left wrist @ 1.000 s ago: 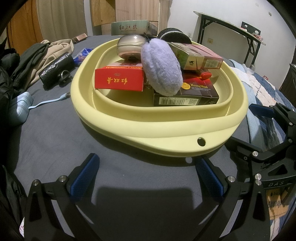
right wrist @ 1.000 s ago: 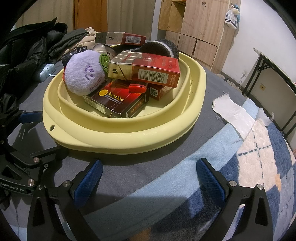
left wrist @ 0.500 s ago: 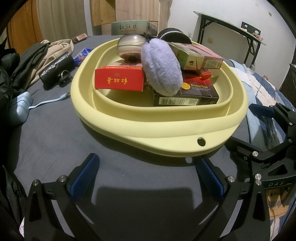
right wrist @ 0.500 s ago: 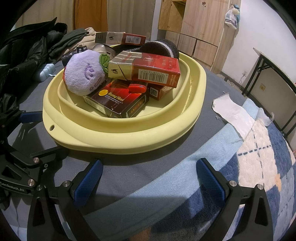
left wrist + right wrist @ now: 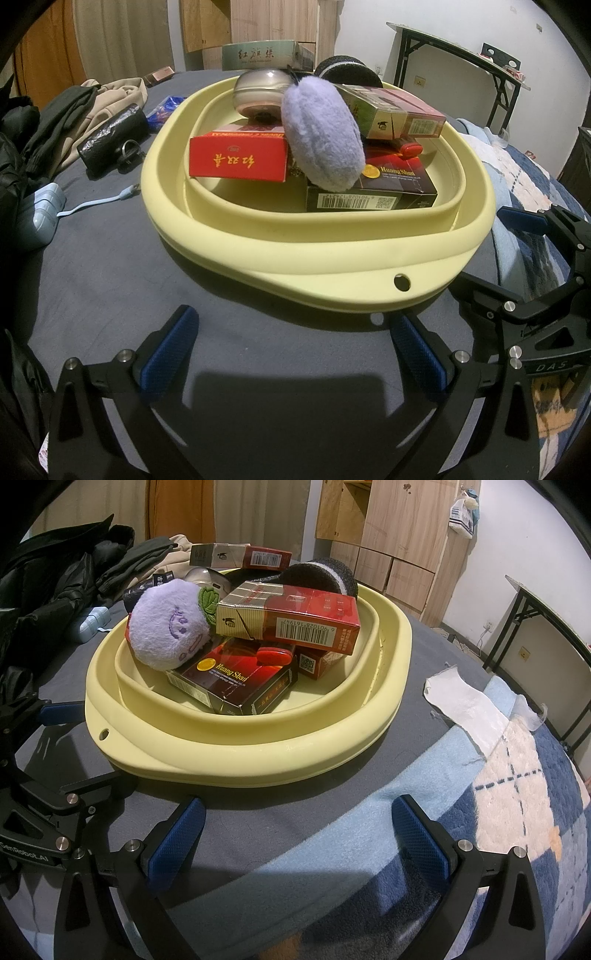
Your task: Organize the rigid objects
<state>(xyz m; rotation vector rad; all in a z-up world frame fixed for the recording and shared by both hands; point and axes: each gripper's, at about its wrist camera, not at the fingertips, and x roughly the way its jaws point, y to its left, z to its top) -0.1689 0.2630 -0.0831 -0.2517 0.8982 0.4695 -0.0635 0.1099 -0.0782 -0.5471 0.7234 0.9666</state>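
A pale yellow basin sits on a bed and also shows in the right wrist view. It holds a purple plush toy, a red box, a dark Huang Shan box, a red-and-gold carton and a round metal tin. My left gripper is open and empty, just short of the basin's near rim. My right gripper is open and empty, also short of the rim.
Dark and beige clothes, a black pouch and a pale blue charger with cable lie left of the basin. A green box and a dark slipper lie behind it. A white cloth lies to the right.
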